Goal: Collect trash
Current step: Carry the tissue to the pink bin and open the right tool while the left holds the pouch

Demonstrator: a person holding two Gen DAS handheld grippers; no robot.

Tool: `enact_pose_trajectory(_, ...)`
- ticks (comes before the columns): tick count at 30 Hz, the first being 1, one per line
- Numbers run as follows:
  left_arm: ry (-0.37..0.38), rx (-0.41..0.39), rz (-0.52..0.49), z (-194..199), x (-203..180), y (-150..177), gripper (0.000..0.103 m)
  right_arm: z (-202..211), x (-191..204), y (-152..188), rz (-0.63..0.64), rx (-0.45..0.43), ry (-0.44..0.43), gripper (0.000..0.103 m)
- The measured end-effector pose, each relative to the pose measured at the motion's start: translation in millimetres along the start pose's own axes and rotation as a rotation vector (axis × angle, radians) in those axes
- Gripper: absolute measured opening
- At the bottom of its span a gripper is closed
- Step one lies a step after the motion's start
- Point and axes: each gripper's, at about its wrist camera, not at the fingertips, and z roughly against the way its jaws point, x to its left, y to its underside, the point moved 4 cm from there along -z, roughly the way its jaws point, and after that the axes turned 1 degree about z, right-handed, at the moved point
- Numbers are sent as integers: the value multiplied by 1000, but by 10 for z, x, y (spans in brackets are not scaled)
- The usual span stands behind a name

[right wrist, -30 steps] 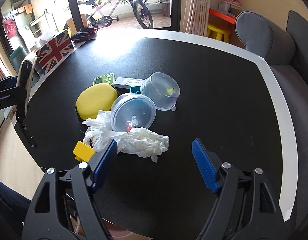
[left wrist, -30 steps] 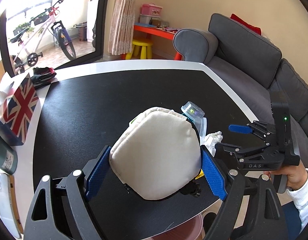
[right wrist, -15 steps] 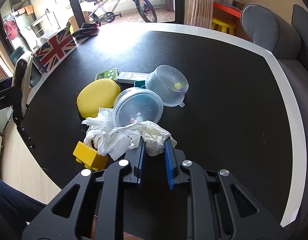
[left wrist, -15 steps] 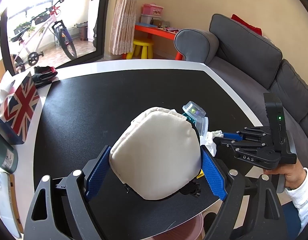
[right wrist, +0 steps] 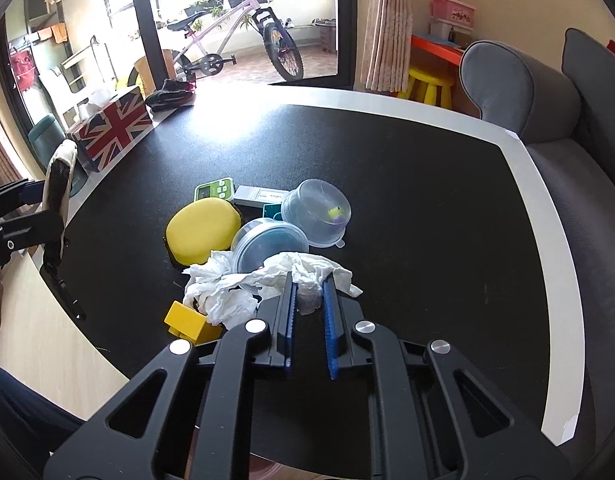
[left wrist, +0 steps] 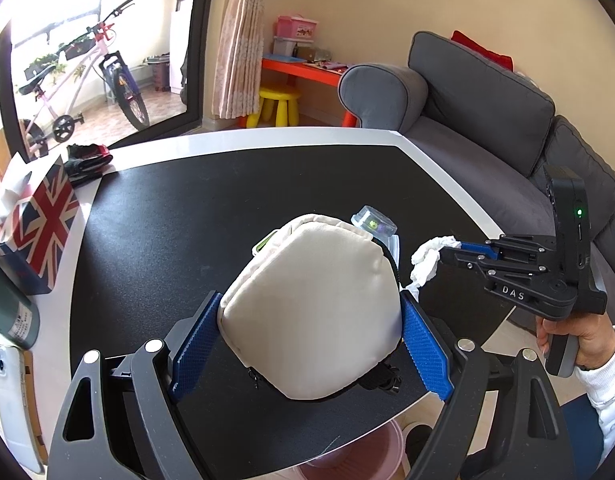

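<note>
A crumpled white tissue [right wrist: 303, 270] is pinched between the blue pads of my right gripper [right wrist: 309, 292], which is shut on it. In the left wrist view the tissue [left wrist: 425, 260] hangs from the right gripper [left wrist: 455, 246], raised off the black table [left wrist: 187, 220]. More crumpled tissue [right wrist: 223, 294] trails to its left on the table. My left gripper [left wrist: 307, 340] is shut on a cream fabric pouch [left wrist: 311, 304], with one pad pressing each side. In the right wrist view the left gripper [right wrist: 23, 216] and the pouch [right wrist: 61, 172] show at the left edge.
Behind the tissue lie a yellow oval case [right wrist: 203, 232], two clear round containers [right wrist: 269, 244] [right wrist: 317, 212], a green timer [right wrist: 213, 190] and a yellow block [right wrist: 189, 322]. A Union Jack tissue box [left wrist: 35, 224] stands far left. A pink bin [left wrist: 347, 456] sits below the table's near edge. A grey sofa [left wrist: 487, 120] flanks the right.
My right gripper has closed on the white tissue and risen a little, lifting it off the table. The left gripper and its pouch have stayed still.
</note>
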Motion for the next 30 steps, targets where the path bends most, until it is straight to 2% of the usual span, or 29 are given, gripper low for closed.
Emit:
enact_pose_trajectory(8,19,1,-28,140,-156,105,82,387,157,53,48,-37,-37,12)
enact_pose_trajectory(14,31,23,-45,224,-282,268,82,603,486,224,126,-33,-105,12)
enact_pose_trajectory(20,44,52,-61,312,-361,477,82,659,804,513,208,29,-189,12)
enact_pose_trajectory(30,44,126,-79,335,-291,815,82,511,1062,937,288,168,-291,12)
